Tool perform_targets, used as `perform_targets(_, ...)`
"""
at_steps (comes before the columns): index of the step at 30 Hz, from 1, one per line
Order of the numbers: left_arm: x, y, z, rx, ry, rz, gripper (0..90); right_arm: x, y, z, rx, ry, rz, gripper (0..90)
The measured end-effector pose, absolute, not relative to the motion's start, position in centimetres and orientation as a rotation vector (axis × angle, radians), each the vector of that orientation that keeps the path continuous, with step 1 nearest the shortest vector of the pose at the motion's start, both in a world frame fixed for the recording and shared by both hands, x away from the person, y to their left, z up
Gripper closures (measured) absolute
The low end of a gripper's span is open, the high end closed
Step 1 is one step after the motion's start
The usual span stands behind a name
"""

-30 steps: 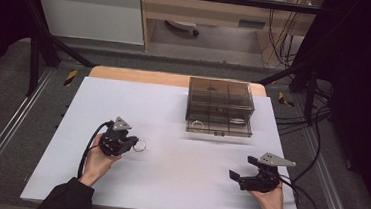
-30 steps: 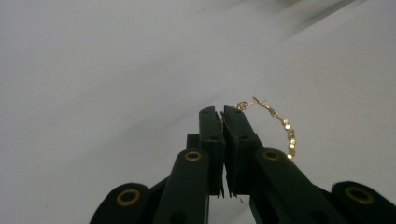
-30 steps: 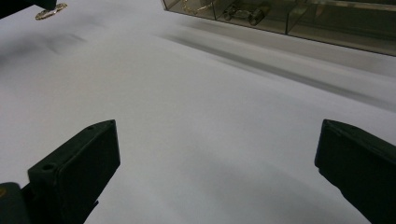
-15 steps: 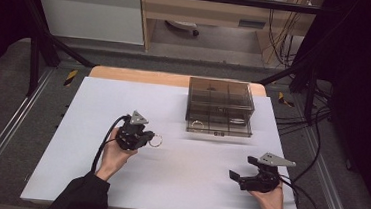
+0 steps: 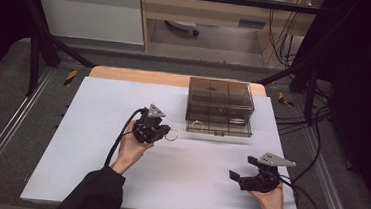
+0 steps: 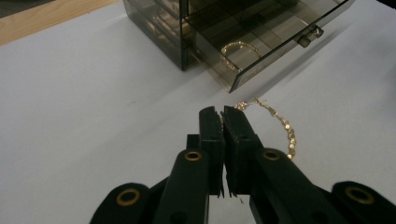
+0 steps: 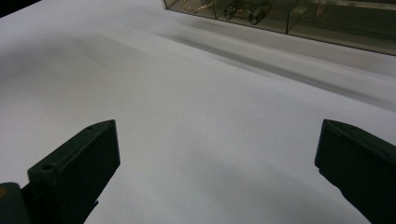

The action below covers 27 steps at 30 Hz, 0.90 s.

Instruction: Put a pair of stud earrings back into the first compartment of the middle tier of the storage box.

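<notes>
Your left hand-held gripper [image 5: 163, 131], centre-left of high view, jaws clamped on thin gold hoop [image 6: 280, 126]; hoop juts sideways from tips, held clear of white table [image 5: 91, 127], likely for carrying to box. Smoky clear drawer box [image 5: 219, 103] upper centre of frame, bottom drawer [image 6: 261, 42] pulled out toward you, second gold ring [image 6: 238, 51] lying inside. Your right hand-held gripper [image 5: 238, 179] lower right, jaws wide apart, nothing between, parked well away from box.
</notes>
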<state>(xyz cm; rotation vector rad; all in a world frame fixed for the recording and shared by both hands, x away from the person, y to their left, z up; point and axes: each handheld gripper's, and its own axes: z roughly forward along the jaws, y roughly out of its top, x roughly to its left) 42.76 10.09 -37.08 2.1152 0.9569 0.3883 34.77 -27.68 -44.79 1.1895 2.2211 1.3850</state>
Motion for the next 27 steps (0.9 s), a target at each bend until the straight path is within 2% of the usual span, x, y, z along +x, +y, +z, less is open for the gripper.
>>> perform_targets(27, 46.3, 5.2, -36.5, 2.121, 0.944, 0.383, 86.4, 34.8, -27.7, -44.8, 1.187, 2.223, 1.385, 0.5)
